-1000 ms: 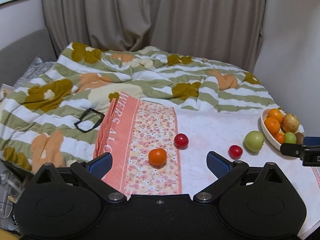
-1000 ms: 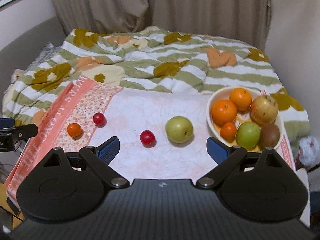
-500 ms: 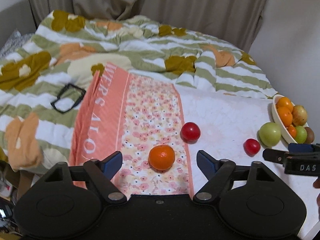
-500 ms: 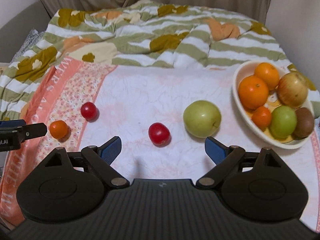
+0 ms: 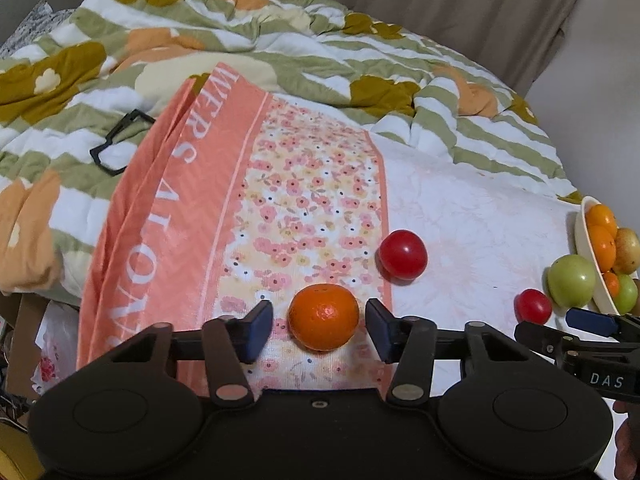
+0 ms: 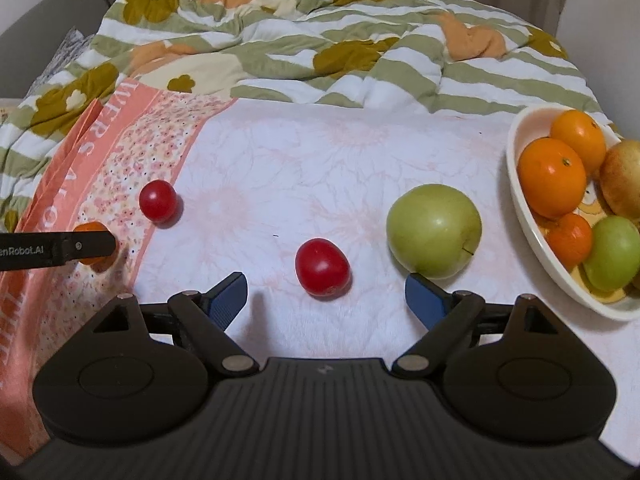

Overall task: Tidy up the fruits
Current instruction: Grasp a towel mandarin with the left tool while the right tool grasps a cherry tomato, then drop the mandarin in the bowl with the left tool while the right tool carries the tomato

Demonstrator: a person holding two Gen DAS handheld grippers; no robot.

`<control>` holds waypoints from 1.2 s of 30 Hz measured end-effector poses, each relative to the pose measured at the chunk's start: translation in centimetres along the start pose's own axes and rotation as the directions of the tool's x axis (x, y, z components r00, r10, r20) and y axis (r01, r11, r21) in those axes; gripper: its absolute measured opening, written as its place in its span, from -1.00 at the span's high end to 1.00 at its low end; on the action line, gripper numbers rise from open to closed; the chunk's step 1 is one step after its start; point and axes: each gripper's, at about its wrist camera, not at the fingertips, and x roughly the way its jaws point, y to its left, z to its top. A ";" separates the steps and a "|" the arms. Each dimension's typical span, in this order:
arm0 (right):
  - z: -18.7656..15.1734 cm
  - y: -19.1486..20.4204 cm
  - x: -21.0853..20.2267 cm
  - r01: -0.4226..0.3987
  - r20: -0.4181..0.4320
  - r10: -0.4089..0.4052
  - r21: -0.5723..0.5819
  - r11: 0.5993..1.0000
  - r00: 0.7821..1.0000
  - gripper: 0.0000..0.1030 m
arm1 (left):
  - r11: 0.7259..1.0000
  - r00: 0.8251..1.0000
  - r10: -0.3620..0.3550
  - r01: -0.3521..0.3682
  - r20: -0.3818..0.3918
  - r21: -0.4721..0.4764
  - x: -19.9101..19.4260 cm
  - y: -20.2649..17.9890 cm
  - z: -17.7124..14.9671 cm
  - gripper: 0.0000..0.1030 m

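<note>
Fruits lie on the cloth: one mandarin, two tomatoes and one green apple. The bowl at the right holds six more that I can count. The left gripper has just been closing, with the mandarin between its pads but a small gap on each side. The right gripper stands wide open, empty, just before the nearer tomato.

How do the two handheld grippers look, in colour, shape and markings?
Both grippers, the left gripper and the right gripper, are matte black, with two rounded lobes, silver pivot pins and blue pads at the tips. Seen from the side, the left one bears white lettering ending "Robot.AI"; the right one shows white letters "DAS".
</note>
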 end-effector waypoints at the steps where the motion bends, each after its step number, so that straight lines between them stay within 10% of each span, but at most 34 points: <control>1: 0.0 0.0 0.1 -0.002 0.000 0.002 -0.003 1.000 1.000 -0.89 | 1.000 1.000 0.004 -0.004 0.007 0.005 0.0 -0.1 0.0 0.01; 18: 0.5 1.3 1.3 -0.001 -0.003 0.001 -0.091 0.996 1.000 -0.25 | 1.000 1.000 0.023 -0.023 0.013 0.015 -1.2 0.1 -1.6 0.20; 21: 0.5 1.4 1.2 0.017 0.004 -0.017 -0.099 0.995 1.000 0.12 | 1.000 0.999 0.029 -0.029 0.015 0.009 -1.6 0.2 -1.9 0.20; 36: -0.7 1.4 -3.6 0.015 0.076 -0.009 -0.076 0.997 0.997 0.12 | 0.999 0.992 0.019 -0.024 0.122 0.046 -7.0 -0.6 -3.4 0.20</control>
